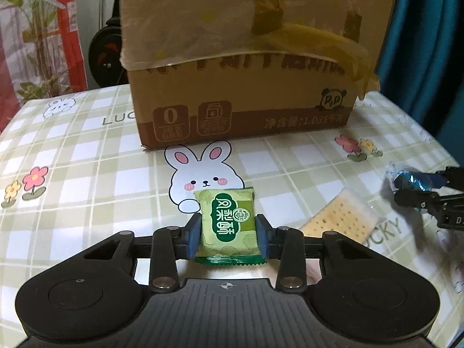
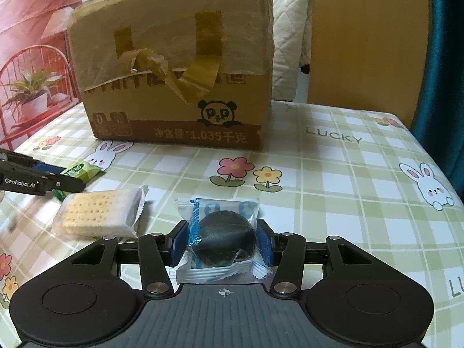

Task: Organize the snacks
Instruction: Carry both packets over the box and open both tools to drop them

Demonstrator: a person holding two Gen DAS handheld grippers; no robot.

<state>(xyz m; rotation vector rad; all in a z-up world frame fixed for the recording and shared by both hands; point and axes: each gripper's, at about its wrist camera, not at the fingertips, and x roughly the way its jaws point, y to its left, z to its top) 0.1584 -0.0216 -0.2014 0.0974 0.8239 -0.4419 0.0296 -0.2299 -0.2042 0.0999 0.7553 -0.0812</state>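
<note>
Cardboard box (image 2: pixel 174 87) blocks far side; tablecloth (image 2: pixel 333 191) free to right.

Cardboard box (image 1: pixel 240 87): matt brown corrugated card, wrinkled glossy tape (image 2: pixel 185 78) peeling at its 12 o'clock flap. Counter (image 1: pixel 87 159) cover: smooth, slightly shiny printed vinyl. Green snack packet (image 1: pixel 227 226): glossy foil-like plastic. Cracker pack (image 2: pixel 98 214) and dark round cake's wrapper (image 2: pixel 220 237): clear crinkly film. Left gripper (image 1: pixel 228 236): matt black plastic, blue rubbery pads, bright metal pins.

Three wrapped snacks show on the table: one green packet (image 1: pixel 227 226), one clear packet with a dark round cake (image 2: pixel 221 239), and one packet of pale crackers (image 2: pixel 100 213). There is one cardboard box (image 2: pixel 174 87). Two grippers are in view, the left gripper (image 1: pixel 229 236) and the right gripper (image 2: pixel 221 245).
</note>
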